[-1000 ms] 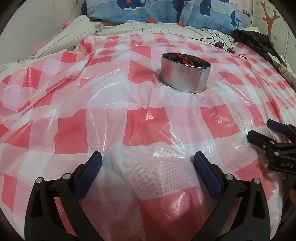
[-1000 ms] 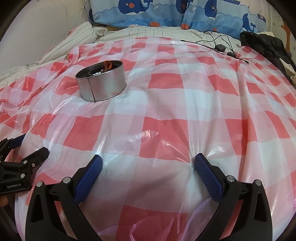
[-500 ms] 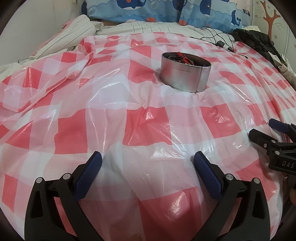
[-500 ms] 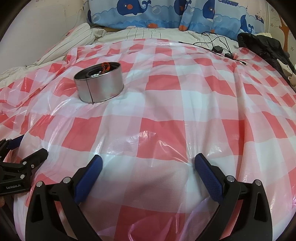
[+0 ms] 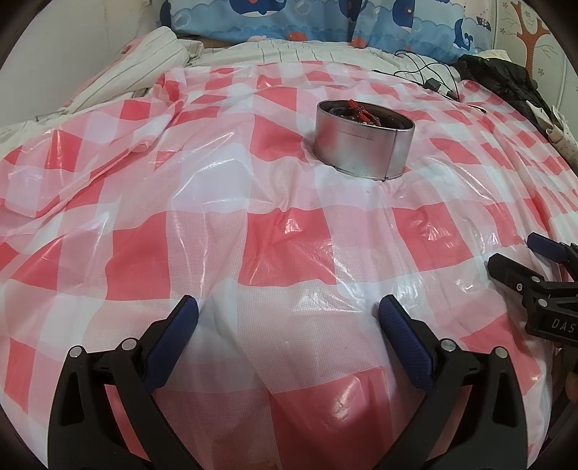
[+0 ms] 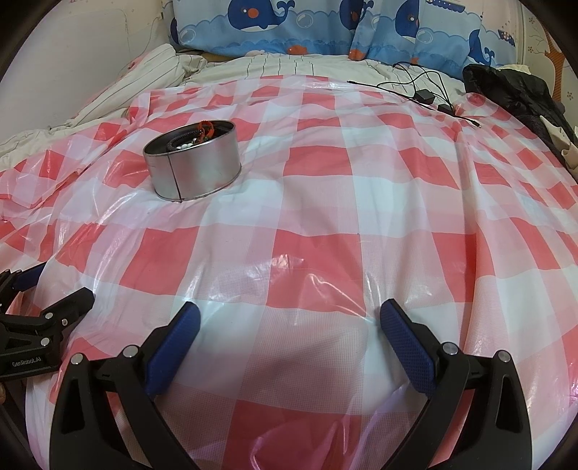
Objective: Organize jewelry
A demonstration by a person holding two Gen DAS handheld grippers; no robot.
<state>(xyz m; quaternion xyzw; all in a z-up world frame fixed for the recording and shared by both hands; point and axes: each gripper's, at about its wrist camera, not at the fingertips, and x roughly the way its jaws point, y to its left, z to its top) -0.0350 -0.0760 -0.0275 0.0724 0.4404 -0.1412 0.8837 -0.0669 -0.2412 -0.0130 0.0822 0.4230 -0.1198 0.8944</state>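
A round silver tin (image 5: 363, 142) stands on the red-and-white checked plastic sheet (image 5: 180, 224), far ahead of both grippers; it also shows in the right wrist view (image 6: 193, 162). A red cord bracelet (image 5: 359, 112) and dark and white beaded pieces (image 6: 184, 142) lie inside it. My left gripper (image 5: 287, 318) is open and empty, low over the sheet. My right gripper (image 6: 289, 321) is open and empty too, to the right of the left one. Each gripper shows at the edge of the other's view.
Blue whale-print pillows (image 6: 325, 25) line the back. A striped white blanket (image 5: 137, 68) lies at back left. Black cables with a charger (image 6: 422, 90) and a black garment (image 6: 516, 94) lie at back right.
Both grippers have stayed open and almost still. The right wrist view has drifted slightly, so the tin sits a little lower and further left in it.
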